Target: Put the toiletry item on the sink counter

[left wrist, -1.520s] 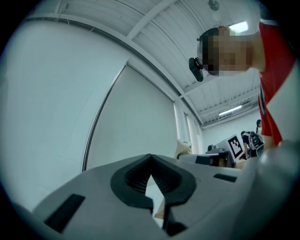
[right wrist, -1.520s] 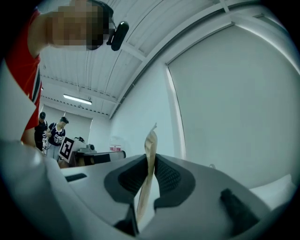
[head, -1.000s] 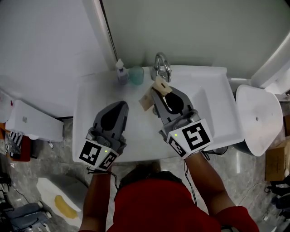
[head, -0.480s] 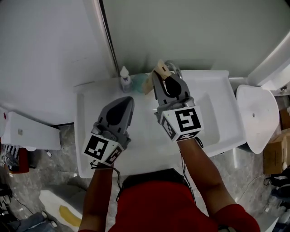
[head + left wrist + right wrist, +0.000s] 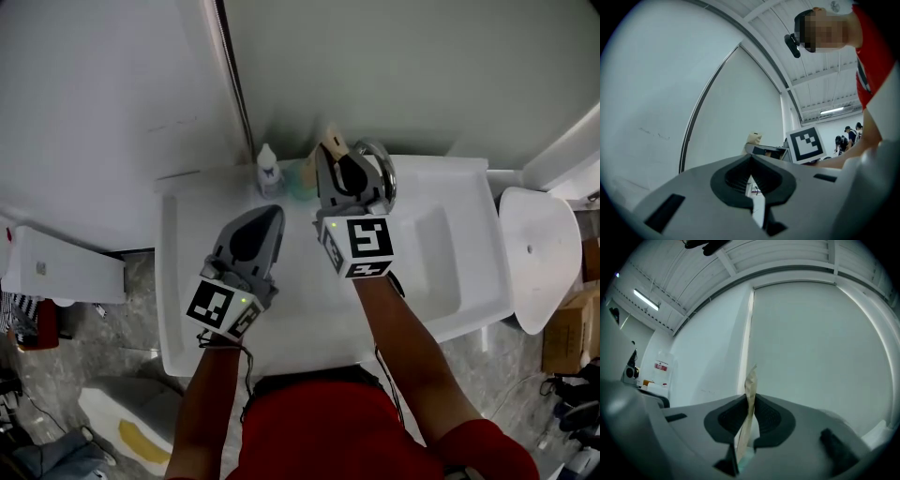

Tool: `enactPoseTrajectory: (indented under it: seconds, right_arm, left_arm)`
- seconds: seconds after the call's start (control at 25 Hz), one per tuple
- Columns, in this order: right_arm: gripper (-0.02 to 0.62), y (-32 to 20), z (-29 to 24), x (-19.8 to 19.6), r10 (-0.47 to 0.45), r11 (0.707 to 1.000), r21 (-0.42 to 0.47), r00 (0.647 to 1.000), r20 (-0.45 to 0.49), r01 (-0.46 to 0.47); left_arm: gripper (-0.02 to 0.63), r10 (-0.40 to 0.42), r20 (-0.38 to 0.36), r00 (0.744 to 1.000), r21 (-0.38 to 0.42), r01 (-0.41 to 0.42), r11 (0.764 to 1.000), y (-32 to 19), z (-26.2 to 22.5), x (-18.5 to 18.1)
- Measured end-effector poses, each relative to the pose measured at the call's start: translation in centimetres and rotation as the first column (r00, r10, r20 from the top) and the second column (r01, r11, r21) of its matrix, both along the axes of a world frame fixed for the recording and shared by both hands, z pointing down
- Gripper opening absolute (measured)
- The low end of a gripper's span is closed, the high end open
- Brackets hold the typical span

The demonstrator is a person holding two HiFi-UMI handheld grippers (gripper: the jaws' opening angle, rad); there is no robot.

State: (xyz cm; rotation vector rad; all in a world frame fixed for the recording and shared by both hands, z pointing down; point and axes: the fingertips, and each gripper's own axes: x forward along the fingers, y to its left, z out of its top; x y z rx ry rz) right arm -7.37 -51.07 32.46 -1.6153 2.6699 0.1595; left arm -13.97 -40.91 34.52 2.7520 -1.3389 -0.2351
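The toiletry item is a flat tan packet point(image 5: 330, 142) pinched upright in my right gripper point(image 5: 330, 156), which is shut on it. It hangs over the back of the white sink counter point(image 5: 184, 281), just left of the chrome faucet point(image 5: 382, 167). In the right gripper view the packet point(image 5: 750, 392) stands edge-on between the black pads, with the gripper point(image 5: 748, 420) pointed at the pale wall. My left gripper point(image 5: 273, 215) hovers over the counter's left part, shut and empty. Its own view shows the jaws point(image 5: 750, 174) closed, with the packet point(image 5: 753, 138) beyond them.
A small clear bottle point(image 5: 268, 170) and a teal cup point(image 5: 298, 177) stand at the counter's back edge, close to the packet. The basin point(image 5: 431, 253) lies right of my right arm. A white toilet lid point(image 5: 542, 255) is at far right, a wall panel behind.
My right gripper has carried the packet up and back, from over the counter's middle to the back edge beside the faucet. The left gripper has shifted slightly forward, still shut.
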Motion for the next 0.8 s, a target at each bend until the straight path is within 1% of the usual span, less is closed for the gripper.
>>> enactPoseTrajectory:
  seconds: [0.2,0.4,0.64,0.8]
  right_arm:
    - [0.058,-1.4,2.0,-0.5,-0.004,1.0,-0.016,1.0,-0.018,0.004]
    - [0.058,-2.9,5.2,-0.5,-0.006,0.997,-0.077,1.0,-0.025,0.004]
    - [0.058,-4.2,8.3,-0.3,0.001,0.986,-0.168,0.999,0.034,0.005]
    - [0.06,-4.6,9.8,-0.6,-0.014,0.978,-0.209,0.999,0.037,0.022]
  left_arm:
    - [0.017,-0.019,-0.005,1.0,-0.024,0.019,1.0,-2.0,2.1,-0.3]
    - [0.017,-0.021,-0.01,1.0,-0.046,0.02,0.999,-3.9,3.5,-0.1]
    - [0.017,-0.017,-0.014,1.0,-0.081,0.016,0.997,-4.5,4.8,-0.5]
    - [0.017,-0.02,-0.024,1.0,-0.091,0.018,0.996,-4.7,5.3,-0.8]
